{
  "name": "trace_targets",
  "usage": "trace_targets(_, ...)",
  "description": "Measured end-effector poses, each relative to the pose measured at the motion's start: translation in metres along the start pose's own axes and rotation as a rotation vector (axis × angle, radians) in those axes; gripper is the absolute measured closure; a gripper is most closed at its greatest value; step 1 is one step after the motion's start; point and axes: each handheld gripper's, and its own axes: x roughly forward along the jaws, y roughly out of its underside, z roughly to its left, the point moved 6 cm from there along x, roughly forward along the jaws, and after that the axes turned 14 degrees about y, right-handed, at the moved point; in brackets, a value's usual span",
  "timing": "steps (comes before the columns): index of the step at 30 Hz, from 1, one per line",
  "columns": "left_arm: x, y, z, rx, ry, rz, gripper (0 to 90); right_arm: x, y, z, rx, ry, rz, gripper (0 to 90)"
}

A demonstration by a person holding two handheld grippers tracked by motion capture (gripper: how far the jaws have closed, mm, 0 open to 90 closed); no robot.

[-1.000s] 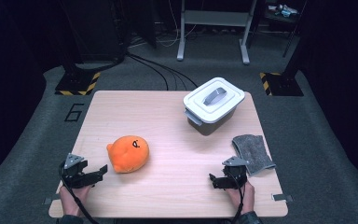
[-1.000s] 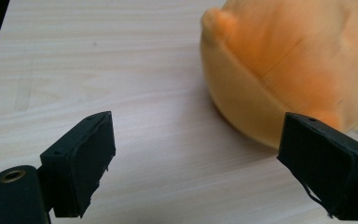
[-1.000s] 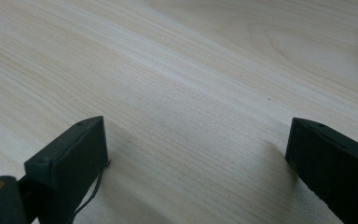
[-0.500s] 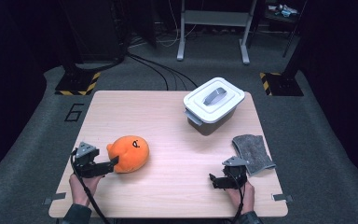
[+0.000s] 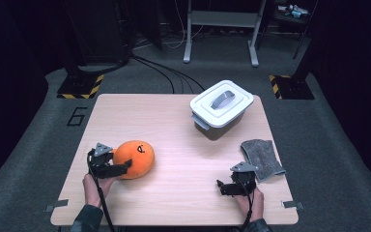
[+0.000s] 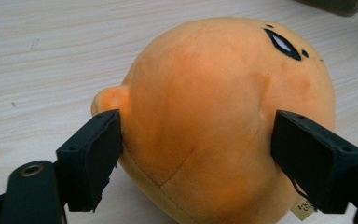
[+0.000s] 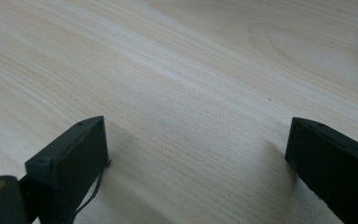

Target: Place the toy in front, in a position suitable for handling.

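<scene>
An orange plush toy [image 5: 134, 158] with a small black eye lies on the front left of the wooden table [image 5: 164, 121]. My left gripper [image 5: 125, 167] has reached it from the left, and its jaws have just been closing with the toy between them. In the left gripper view both black pads [image 6: 93, 154] lie against the flanks of the plush toy [image 6: 214, 102], with little denting. My right gripper [image 5: 221, 186] rests low over the table's front right, jaws wide apart. In the right gripper view nothing but bare wood lies between the right gripper's [image 7: 196, 154] jaws.
A white lidded box [image 5: 221, 103] with a grey handle stands at the back right of the table. A grey cloth [image 5: 262, 157] lies near the right edge, just beyond my right hand. Dark floor, cables and stand legs surround the table.
My left gripper has moved right, from the table's front left corner up to the plush toy, and now straddles it. The right hand has stayed where it was.
</scene>
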Motion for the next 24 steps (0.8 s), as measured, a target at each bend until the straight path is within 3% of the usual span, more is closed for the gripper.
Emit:
trace_targets(11, 0.0036, 0.0058, 0.0002, 0.006, -0.009, 0.017, 36.6, 0.0001, -0.0001, 0.0000, 0.000, -0.002, 0.000, 5.1)
trace_targets(17, 0.0045, 0.0078, -0.0016, 0.028, -0.002, 0.027, 52.4, 0.0002, -0.0001, -0.0001, -0.001, -0.002, 0.000, 5.1)
trace_targets(22, 0.0040, 0.0076, -0.0035, 0.039, 0.014, 0.009, 62.5, 0.0002, -0.0002, -0.0001, -0.001, -0.002, 0.001, 5.1)
trace_targets(24, 0.0033, 0.0074, -0.0062, 0.061, 0.022, -0.014, 65.7, 0.0002, -0.0002, 0.0000, 0.000, -0.002, 0.000, 5.1)
